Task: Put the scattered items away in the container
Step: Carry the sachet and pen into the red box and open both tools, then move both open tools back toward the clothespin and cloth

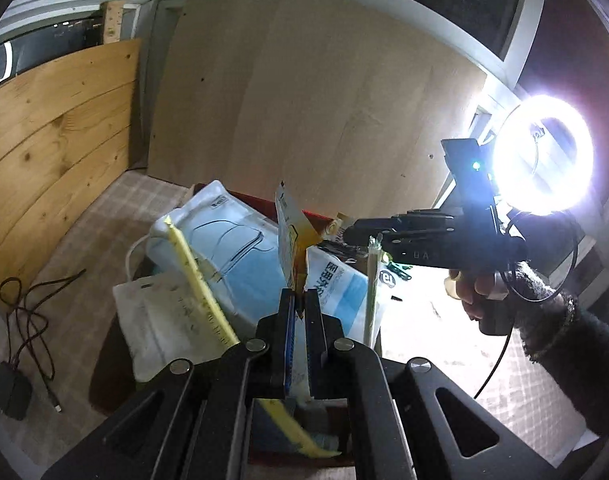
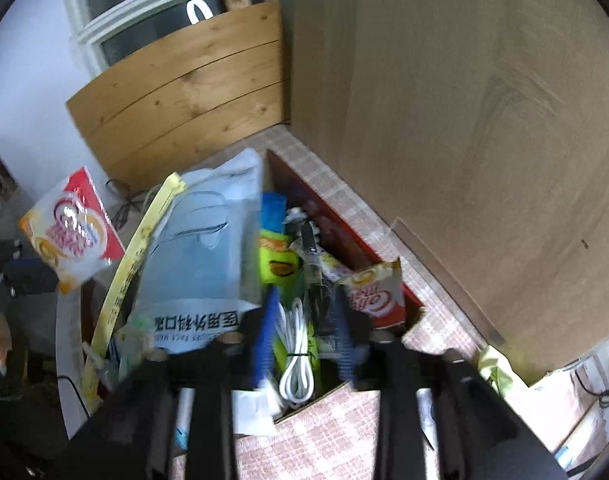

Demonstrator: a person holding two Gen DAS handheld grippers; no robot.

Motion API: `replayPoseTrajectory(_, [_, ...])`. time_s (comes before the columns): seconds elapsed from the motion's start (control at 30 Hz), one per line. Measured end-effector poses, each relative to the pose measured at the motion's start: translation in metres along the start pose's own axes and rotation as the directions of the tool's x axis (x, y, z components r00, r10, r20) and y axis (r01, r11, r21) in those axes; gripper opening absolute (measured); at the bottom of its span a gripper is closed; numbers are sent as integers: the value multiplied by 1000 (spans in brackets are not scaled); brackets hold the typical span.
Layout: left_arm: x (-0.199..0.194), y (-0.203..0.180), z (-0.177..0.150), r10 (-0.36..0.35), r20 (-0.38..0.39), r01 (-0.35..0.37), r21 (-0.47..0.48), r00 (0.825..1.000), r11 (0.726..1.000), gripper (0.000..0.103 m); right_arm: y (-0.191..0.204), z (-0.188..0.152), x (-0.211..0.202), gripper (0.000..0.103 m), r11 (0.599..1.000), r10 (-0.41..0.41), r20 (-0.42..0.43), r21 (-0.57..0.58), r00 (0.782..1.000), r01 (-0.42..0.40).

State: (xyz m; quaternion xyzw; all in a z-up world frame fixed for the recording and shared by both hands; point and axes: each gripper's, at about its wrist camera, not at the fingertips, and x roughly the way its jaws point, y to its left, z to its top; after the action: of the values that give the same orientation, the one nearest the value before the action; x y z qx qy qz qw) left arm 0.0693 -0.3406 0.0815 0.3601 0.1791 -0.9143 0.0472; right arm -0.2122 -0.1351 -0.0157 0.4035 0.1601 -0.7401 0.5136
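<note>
The box (image 2: 344, 236) sits on the checked tabletop (image 2: 324, 432) against the board, dark red walls, already crammed. Biggest thing in it is the mask pack (image 2: 200, 256), a soft blue-and-white pouch leaning up over the rim, with a long yellow strip (image 2: 124, 264) curving along its edge. Beside them, deeper in: a green packet (image 2: 278, 266), a creamer sachet (image 2: 374, 292) propped against the red wall, and a coiled white cable (image 2: 294, 364) right below my right fingers (image 2: 304, 344).

My left fingers (image 1: 300, 320) are pinched shut on the sachet (image 1: 290, 240), a red-and-white coffee creamer pouch, held by its bottom edge so it stands up above the pile. From the right camera I see the sachet (image 2: 70, 228) hanging out beyond the box's left side, not yet over the opening. It's light, thin and floppy, slick foil I'd guess, so an edge pinch like this should hold but it'll flap and may twist.

My right fingers are parted, blue pads wide, nothing between them, hovering over the cable. That cable looks limp and springy; I'd take it at the tied middle.

Room is the trouble: the pile is tall and loose, so anything dropped on top could slide off the mask pack.
</note>
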Motion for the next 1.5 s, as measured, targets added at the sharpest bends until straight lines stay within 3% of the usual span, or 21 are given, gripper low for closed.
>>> replayPoseTrajectory(0.07, [5, -2, -2, 54, -24, -54, 6, 998, 999, 10, -5, -1, -6, 36, 1000, 8, 18, 23, 1000, -8])
replayPoseTrajectory(0.13, [6, 3, -5, 91, -38, -92, -12, 995, 996, 21, -7, -3, -11, 36, 1000, 4, 25, 28, 1000, -4])
replayPoseTrajectory(0.57, [-17, 0, -19, 100, -17, -101, -13, 995, 995, 22, -20, -39, -59, 36, 993, -49, 85, 116, 995, 39])
replayPoseTrajectory(0.63, [-20, -7, -21, 95, -14, -95, -4, 995, 995, 28, -22, -48, -69, 36, 990, -65, 94, 134, 993, 52])
replayPoseTrajectory(0.9, [-15, -47, -30, 37, -29, -36, 57, 999, 998, 30, -38, -98, -117, 40, 962, -153, 127, 244, 980, 119])
replayPoseTrajectory(1.07, [-1, -80, -35, -12, -57, 18, 112, 998, 994, 32, -57, -144, -151, 42, 923, -219, 141, 351, 965, 158])
replayPoseTrajectory(1.5, [77, -176, -32, -108, -172, 149, 249, 979, 957, 33, -100, -240, -212, 42, 814, -385, 98, 505, 918, 287])
